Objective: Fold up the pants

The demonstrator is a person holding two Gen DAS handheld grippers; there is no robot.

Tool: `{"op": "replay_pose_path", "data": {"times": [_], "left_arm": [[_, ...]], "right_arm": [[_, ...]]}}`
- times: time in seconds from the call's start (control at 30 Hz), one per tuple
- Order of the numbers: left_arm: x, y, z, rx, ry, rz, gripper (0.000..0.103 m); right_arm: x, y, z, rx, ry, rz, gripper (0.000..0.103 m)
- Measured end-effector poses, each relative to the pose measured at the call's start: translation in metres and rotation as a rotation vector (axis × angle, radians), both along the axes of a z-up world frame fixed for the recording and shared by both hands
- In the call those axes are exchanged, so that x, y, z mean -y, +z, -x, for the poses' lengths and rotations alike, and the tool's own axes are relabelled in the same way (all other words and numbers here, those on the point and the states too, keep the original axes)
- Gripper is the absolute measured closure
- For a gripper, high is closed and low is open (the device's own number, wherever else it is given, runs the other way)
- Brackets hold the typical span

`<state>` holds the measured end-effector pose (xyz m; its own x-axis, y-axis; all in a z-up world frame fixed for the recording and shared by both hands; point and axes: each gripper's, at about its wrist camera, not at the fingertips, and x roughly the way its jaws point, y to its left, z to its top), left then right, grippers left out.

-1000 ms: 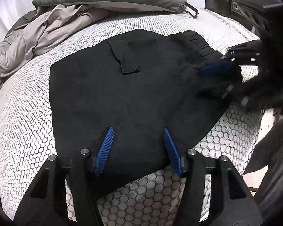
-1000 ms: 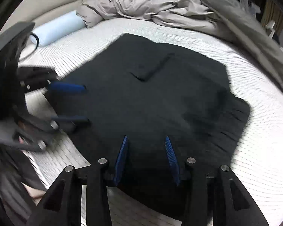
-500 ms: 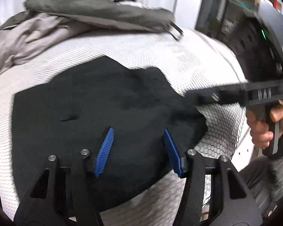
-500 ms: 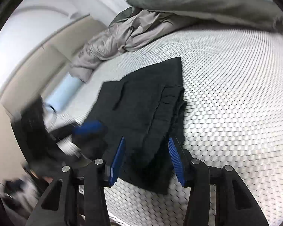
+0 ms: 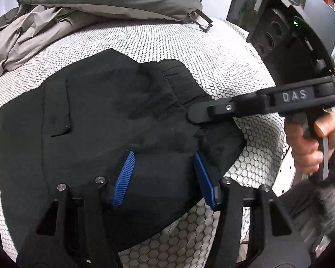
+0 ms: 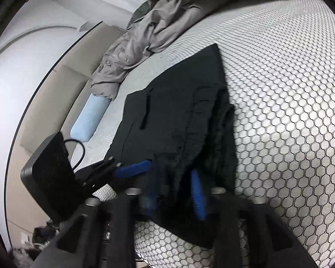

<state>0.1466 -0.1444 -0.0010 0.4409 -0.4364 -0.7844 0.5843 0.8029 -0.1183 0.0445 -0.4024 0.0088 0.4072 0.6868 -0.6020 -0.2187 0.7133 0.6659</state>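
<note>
Folded pants (image 6: pixel 174 120) lie lengthwise away from right claw (image 6: pixel 174 192); waistband nearest.

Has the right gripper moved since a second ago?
Yes. In the left wrist view the right gripper has slid down the pants, from the waistband by the far grey bedding to their near right corner.
</note>
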Motion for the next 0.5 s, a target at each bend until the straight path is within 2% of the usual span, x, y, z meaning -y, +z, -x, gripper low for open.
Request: {"op": "replay_pose_path", "data": {"times": [0.07,0.1,0.17,0.23,0.27,0.33,0.37,0.47,0.5], "left_arm": [[-0.012,0.012,-0.001,0.005,0.012,0.031,0.051],[-0.019,0.021,-0.002,0.017,0.024,0.057,0.051],[-0.029,0.030,-0.001,0.035,0.047,0.092,0.047],[-0.032,0.032,0.002,0.042,0.060,0.104,0.045],[-0.030,0.029,0.003,0.039,0.056,0.097,0.045],[-0.020,0.022,0.003,0.039,0.046,0.059,0.045],[-0.015,0.019,0.002,0.043,0.046,0.052,0.045],[-0.007,0.015,0.002,0.028,0.043,0.080,0.045],[-0.001,0.011,0.000,0.025,0.036,0.069,0.045]], "right_arm": [[0.001,0.012,0.009,0.046,0.056,-0.088,0.098],[0.000,0.023,0.017,0.084,0.072,-0.084,0.098],[-0.004,0.027,0.021,0.108,0.068,-0.026,0.098],[-0.003,0.011,0.017,0.053,-0.002,0.150,0.097],[-0.003,0.005,0.015,0.030,-0.013,0.182,0.096],[0.000,0.002,0.011,0.005,0.001,0.157,0.093],[0.002,0.007,0.013,0.015,0.006,0.149,0.089],[0.020,0.023,0.019,0.080,-0.052,0.120,0.068],[0.027,0.023,0.018,0.080,-0.077,0.099,0.067]]}}
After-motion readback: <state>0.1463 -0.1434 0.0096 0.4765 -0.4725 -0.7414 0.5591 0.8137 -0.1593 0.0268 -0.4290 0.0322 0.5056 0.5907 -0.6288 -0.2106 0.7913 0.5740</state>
